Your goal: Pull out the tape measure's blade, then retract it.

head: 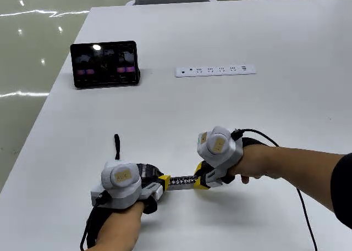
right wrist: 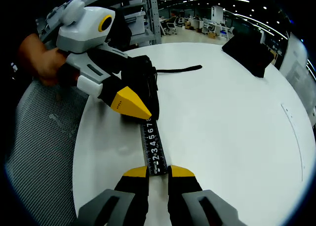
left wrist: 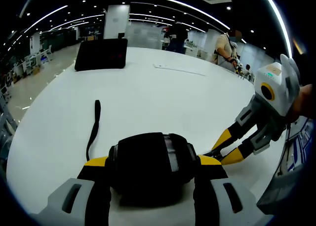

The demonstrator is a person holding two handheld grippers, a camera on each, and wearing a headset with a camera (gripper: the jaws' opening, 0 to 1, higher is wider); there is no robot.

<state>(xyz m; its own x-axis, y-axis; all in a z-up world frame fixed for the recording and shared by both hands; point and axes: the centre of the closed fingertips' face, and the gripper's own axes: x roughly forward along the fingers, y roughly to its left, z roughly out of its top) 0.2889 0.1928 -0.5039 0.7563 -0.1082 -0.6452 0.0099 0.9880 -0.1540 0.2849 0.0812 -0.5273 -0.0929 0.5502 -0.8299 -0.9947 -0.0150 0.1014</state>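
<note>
Two grippers were set in line near the front edge of the bench (head: 220, 31). At left, the tape measure (left wrist: 148, 164) was clamped in the left gripper (head: 159, 186), seemingly as an anchor. A short length of blade (right wrist: 152, 147) was stretched flat to the right gripper (right wrist: 158, 172), closed on its tip. Bare bench was left rightward for a longer pull; the tablet (head: 104, 63) and power strip (head: 215, 70) were well behind.

The left hand-held gripper (left wrist: 153, 162) clamps the black tape measure (left wrist: 148, 154), its strap (left wrist: 94, 127) lying on the table (left wrist: 173, 97).
</note>
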